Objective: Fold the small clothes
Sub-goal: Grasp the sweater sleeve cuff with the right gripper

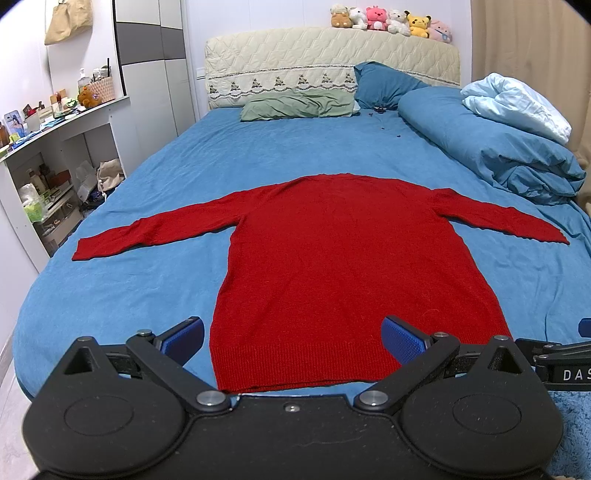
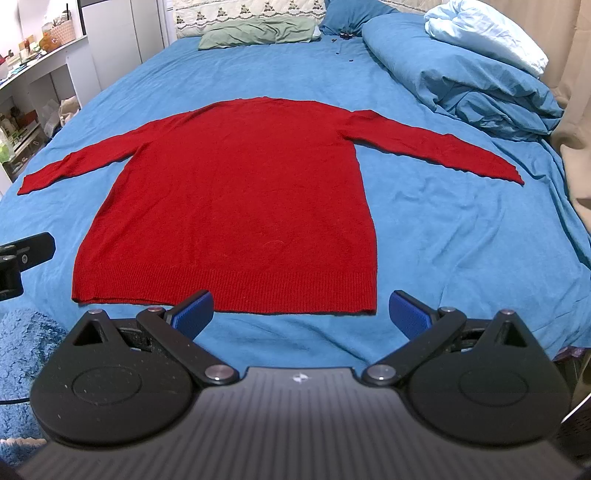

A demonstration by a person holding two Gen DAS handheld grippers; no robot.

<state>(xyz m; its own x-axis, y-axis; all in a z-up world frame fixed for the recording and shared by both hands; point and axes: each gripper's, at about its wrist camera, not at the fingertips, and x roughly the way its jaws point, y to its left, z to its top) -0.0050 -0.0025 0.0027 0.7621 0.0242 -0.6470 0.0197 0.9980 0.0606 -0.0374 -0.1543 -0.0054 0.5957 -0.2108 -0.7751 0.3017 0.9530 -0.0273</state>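
A wide bed (image 1: 155,177) with a blue sheet fills both views, and at its head stand a quilted cream headboard (image 1: 332,55), a green pillow (image 1: 295,105) and a dark blue pillow (image 1: 384,83), with a bundled blue duvet (image 1: 491,147) along the right side and a pale blue cloth (image 1: 517,103) heaped on it. A row of plush toys (image 1: 391,18) sits on top of the headboard. Spread flat in the middle of the sheet lies the red sweater (image 1: 332,251), unfolded, both sleeves stretched out to the sides and its ribbed hem nearest the cameras. The left gripper (image 1: 293,341) hangs over the near edge of the bed with its jaws spread wide and holding nothing; the hem's left half lies between and just beyond its blue pads (image 1: 184,339), and contact cannot be told. The right gripper (image 2: 303,310) is likewise spread and empty, held just short of the hem's right part, its left pad overlapping the hem in view while its right pad is over bare sheet beside the sweater's right corner. A white shelf unit (image 1: 55,155) cluttered with small items stands to the left of the bed.
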